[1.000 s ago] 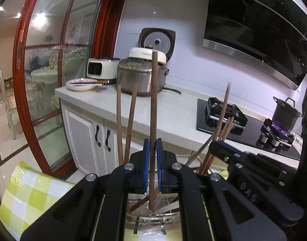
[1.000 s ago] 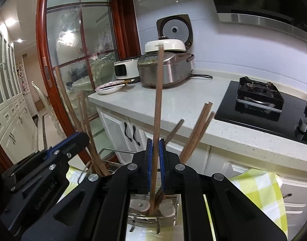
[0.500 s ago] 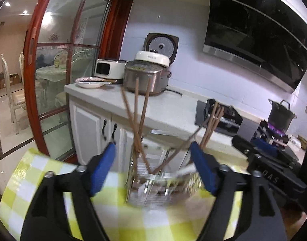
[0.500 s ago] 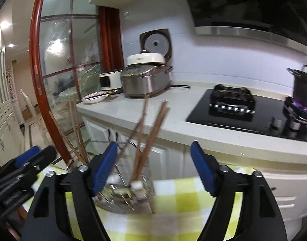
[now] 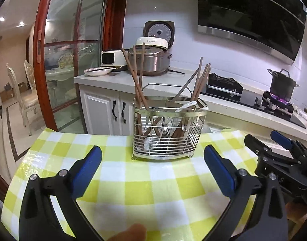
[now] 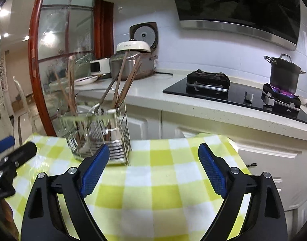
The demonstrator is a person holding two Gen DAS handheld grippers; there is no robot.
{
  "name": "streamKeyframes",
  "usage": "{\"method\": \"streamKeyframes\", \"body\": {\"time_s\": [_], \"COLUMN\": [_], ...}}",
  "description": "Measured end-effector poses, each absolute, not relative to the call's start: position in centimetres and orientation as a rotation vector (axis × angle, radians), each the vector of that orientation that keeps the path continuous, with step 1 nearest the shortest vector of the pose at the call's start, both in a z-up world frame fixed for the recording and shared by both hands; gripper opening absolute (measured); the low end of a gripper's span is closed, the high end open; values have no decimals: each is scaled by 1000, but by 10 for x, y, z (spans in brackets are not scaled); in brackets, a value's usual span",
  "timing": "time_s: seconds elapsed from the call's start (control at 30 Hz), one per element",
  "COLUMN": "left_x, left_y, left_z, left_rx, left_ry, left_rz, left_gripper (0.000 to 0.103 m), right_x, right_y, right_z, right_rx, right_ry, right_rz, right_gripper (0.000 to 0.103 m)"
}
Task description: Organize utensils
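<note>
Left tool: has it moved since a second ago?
Yes. The left tool, jaws just opened and empty, has backed away from the wire utensil basket, which it earlier overlapped.

The white domed lid of the steel rice cooker (image 5: 153,42) on the far pale surface carries a short grey brand word, too small to read with certainty. Faint embossed characters show on the black right tool (image 5: 280,161), illegible. Nothing else bears readable text.
</note>
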State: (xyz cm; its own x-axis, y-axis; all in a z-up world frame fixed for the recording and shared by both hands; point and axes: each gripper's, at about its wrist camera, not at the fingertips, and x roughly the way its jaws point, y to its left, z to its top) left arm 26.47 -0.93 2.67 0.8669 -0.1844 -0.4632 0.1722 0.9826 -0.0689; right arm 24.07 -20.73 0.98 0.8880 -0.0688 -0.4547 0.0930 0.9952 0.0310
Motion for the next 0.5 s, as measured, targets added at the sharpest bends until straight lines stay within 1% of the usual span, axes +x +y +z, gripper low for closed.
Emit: {"method": "streamKeyframes", "body": {"time_s": [0.5], "left_x": [258], "left_y": [-15], "left_z": [29], "left_rx": [-9], "left_ry": [500], "left_rz": [-140], "left_gripper": [98], "right_x": [236], "right_y": [-209], "right_z": [9], "right_rx": [58], "right_ry": [492], "right_rz": [-65], "right_gripper": [84]}}
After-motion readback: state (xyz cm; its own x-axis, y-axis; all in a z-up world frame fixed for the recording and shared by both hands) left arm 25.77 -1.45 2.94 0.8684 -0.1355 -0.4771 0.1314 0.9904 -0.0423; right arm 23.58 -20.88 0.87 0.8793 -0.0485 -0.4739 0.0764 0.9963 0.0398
